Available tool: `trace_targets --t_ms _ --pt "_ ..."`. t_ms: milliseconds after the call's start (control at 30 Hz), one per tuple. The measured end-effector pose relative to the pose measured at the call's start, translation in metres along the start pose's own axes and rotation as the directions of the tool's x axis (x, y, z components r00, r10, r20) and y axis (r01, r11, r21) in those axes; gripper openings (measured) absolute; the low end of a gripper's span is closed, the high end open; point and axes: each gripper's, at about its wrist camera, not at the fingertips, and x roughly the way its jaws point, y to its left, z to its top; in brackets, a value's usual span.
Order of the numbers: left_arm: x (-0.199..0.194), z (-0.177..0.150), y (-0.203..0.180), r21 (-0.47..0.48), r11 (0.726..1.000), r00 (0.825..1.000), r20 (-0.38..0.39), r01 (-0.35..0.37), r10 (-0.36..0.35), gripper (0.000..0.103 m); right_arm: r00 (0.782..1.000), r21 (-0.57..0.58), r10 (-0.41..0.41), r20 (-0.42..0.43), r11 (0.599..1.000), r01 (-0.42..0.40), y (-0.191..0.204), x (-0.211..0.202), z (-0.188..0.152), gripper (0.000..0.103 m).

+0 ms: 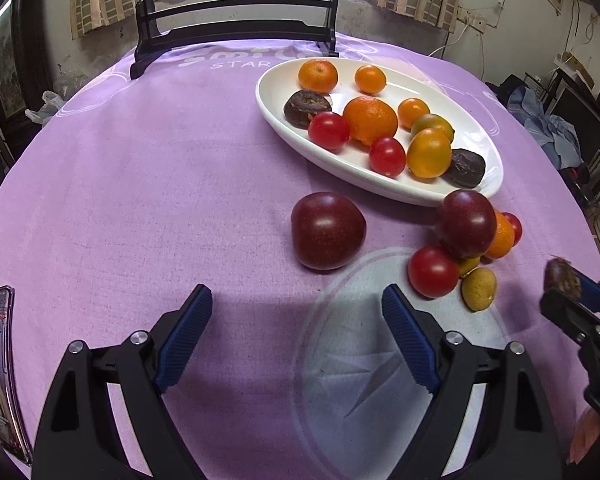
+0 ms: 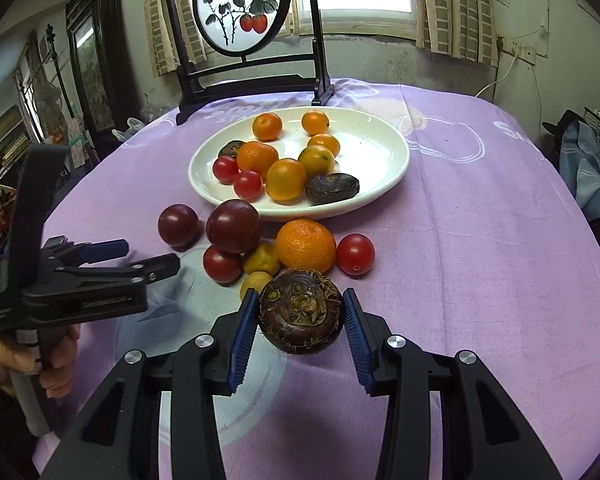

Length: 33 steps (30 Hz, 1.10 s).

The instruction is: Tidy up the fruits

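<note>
A purple tablecloth carries a white plate of fruit. The left gripper hangs wide apart, empty. The right gripper is clamped on 1 dark water chestnut, just above the cloth: probably light, hard and smooth-sided, best squeezed across its widest part.

Lilac cloth with pale white rings; white plate of orange, red and dark brown fruit; black tool with blue pads.
</note>
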Motion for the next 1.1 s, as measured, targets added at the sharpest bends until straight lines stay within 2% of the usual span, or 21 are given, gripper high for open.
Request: trace_targets --t_ms 100,233,333,367,467,533,700,833,900,1033,1100 --pt "0.005 0.003 -0.002 0.014 0.999 0.999 0.0 -0.04 0.04 0.083 1.0 0.004 0.005 -0.003 1.0 -0.005 -0.003 -0.002 -0.004 0.043" --pt "0.014 0.01 -0.001 -0.007 0.999 0.999 -0.019 -0.042 0.042 0.073 1.0 0.001 0.013 -0.015 1.0 -0.013 -0.004 -0.001 -0.007 0.043" --pt "0.019 0.014 -0.007 0.019 0.997 0.997 0.003 -0.078 0.078 0.068 1.0 -0.009 0.018 -0.02 1.0 -0.018 -0.001 0.0 -0.009 0.043" --pt "0.019 0.014 -0.008 0.027 0.997 0.997 0.013 -0.072 0.071 0.062 1.0 -0.011 0.017 -0.023 1.0 -0.017 -0.001 0.001 -0.01 0.043" --pt "0.015 0.012 -0.016 0.068 0.997 0.999 0.031 -0.023 0.021 0.032 0.999 -0.016 0.01 -0.034 1.0 -0.011 0.0 0.004 -0.012 0.043" --pt "0.013 0.009 -0.021 0.088 0.996 0.999 0.029 -0.03 0.028 0.032 0.999 -0.019 0.011 -0.036 1.0 -0.012 0.001 0.005 -0.012 0.043" --pt "0.001 0.005 -0.019 0.053 0.998 1.0 0.004 0.031 -0.031 0.032 1.0 -0.017 0.014 -0.027 1.0 -0.015 0.001 0.005 -0.012 0.043" --pt "-0.016 0.003 -0.021 0.061 0.998 0.999 0.028 0.027 -0.028 0.031 1.0 -0.003 0.02 -0.013 1.0 -0.02 -0.001 0.005 -0.012 0.043" --pt "-0.027 0.004 -0.023 0.064 0.997 0.997 0.051 0.047 -0.05 0.022 0.999 0.007 0.032 -0.005 0.999 -0.032 -0.003 0.004 -0.011 0.043" --pt "-0.043 0.007 -0.03 0.096 0.994 0.994 0.088 0.051 -0.06 0.022 0.999 0.022 0.049 -0.006 0.999 -0.049 -0.005 0.005 -0.011 0.043" --pt "-0.04 0.006 -0.03 0.097 0.994 0.996 0.078 0.041 -0.048 0.022 0.999 0.025 0.052 -0.008 0.998 -0.052 -0.005 0.006 -0.011 0.043"
